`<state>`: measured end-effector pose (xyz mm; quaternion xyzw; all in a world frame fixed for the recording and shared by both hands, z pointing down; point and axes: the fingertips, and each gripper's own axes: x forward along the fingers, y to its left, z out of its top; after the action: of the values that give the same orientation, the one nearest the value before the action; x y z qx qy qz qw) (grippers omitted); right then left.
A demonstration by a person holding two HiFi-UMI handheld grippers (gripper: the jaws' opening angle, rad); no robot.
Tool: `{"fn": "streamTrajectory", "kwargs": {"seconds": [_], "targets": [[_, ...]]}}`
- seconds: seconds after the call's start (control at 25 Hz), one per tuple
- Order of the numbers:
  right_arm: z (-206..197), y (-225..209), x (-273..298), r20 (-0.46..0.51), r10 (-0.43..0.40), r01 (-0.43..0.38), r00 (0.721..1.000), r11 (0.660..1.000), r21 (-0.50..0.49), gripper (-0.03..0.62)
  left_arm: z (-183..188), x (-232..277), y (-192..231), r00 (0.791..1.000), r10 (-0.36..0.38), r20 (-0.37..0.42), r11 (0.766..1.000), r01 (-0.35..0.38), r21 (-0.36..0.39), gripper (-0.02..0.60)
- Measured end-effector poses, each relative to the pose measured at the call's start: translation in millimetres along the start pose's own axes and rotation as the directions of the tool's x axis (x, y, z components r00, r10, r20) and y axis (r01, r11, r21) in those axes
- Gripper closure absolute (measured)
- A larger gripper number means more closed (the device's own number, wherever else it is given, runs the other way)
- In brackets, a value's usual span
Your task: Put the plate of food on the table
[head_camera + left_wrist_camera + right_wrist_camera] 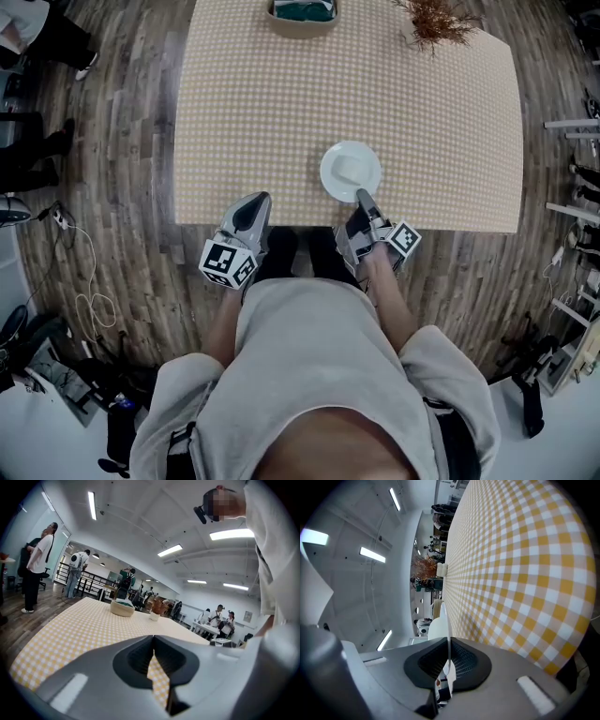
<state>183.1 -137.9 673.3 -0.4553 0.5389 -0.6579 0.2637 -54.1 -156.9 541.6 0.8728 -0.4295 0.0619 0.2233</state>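
The right tongs (362, 199) grip the plate (350, 170) at the near edge of the worktop (281, 112). The left tongs (255, 202) are closed, empty

Smooth, glossy white plate (350, 171), matt checked cloth (281, 112) covering the desk (469, 141), and a grainy, slightly sheened wood-plank floor (131, 216).
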Motion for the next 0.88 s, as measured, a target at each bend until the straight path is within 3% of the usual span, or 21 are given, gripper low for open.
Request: {"fn": "streamTrajectory", "kwargs": {"seconds": [0.44,0.88], "targets": [[0.1,-9.0,6.9,-0.017,-0.006,0.006,1.000,1.000,0.015,0.583,-22.6,-9.5,-12.7,0.999,0.002,-0.041,1.000,-0.002,0.007,0.572],[7.5,8.0,78.9,-0.059,-0.003,0.002,0.998,1.000,-0.009,0.583,-26.2,-13.5,4.0,0.998,0.031,-0.046,0.999,-0.032,-0.023,0.572]]}}
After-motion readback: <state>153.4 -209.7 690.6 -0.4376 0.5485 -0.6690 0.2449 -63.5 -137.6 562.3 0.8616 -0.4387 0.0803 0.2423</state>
